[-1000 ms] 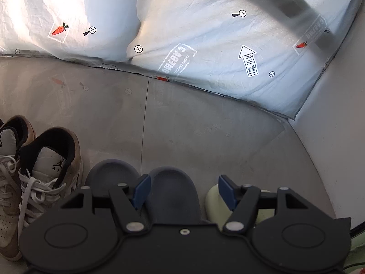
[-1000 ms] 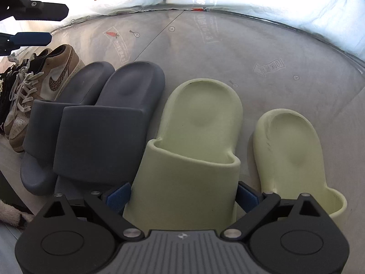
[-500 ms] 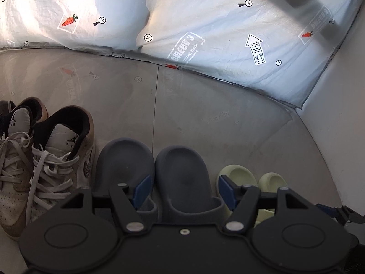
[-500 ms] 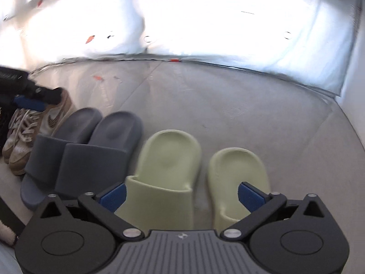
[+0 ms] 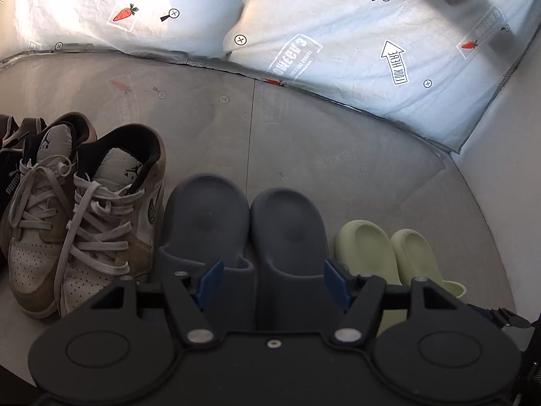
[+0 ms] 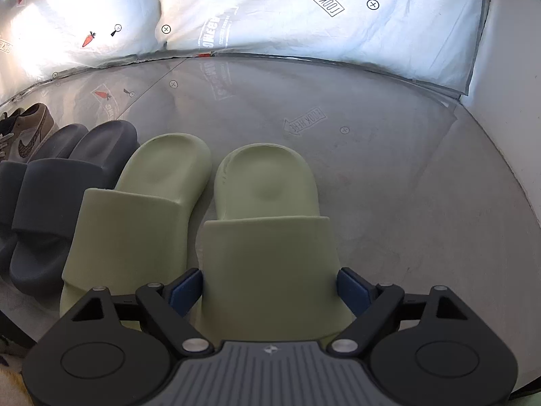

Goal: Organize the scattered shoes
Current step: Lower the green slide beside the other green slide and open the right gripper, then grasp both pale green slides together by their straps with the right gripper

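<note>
On the grey floor by the white printed sheet, the right gripper [image 6: 270, 286] straddles the strap of the right green slide [image 6: 267, 237], jaws closing around it. The left gripper [image 5: 272, 279] hangs open over 1 dark grey slide [image 5: 287, 237], beside the brown sneakers [image 5: 101, 209].

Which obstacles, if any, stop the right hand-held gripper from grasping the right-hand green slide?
Probably none. The right hand-held gripper already straddles the strap of the right-hand green slide, its jaws closing with the strap between them. The other green slide lies beside it, just outside the left finger.
</note>
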Motion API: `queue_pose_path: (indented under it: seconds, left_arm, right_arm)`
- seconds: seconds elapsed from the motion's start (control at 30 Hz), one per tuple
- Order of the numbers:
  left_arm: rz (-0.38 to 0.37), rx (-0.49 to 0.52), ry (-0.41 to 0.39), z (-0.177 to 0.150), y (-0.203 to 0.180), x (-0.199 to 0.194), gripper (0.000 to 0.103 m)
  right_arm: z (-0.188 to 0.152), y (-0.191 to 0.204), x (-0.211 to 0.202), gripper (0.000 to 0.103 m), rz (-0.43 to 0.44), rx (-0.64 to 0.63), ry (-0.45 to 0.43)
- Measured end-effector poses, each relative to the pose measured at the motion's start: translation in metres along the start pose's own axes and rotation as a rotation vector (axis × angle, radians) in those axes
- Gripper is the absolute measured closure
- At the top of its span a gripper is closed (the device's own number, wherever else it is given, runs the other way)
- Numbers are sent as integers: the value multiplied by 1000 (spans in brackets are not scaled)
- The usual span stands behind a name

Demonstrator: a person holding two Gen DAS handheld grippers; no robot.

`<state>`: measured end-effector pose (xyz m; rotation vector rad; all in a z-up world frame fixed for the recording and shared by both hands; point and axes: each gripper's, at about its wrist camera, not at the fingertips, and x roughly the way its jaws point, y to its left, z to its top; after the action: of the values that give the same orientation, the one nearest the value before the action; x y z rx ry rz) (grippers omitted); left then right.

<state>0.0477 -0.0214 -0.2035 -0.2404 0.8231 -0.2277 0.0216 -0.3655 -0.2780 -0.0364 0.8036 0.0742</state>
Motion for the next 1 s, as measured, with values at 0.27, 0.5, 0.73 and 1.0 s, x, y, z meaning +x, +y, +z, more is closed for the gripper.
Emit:
queue_pose_path:
  seconds: [0.27, 0.5, 0.73, 1.0]
  left_arm:
    - [14, -15, -18, -11, -7, -9, 37]
    - [19, -43, -9, -24, -20, -11, 37]
    - [8, 14, 22, -28, -33, -8, 37]
    - [-45, 97, 84, -25, -36, 6, 37]
  right_arm:
    - [14, 10, 5, 16, -64, 70, 16]
    - [11, 1, 4, 14, -27, 89, -16]
    - [-10, -10, -26, 13, 43, 168, -127]
    - [-58, 16, -51, 21, 63, 139, -142]
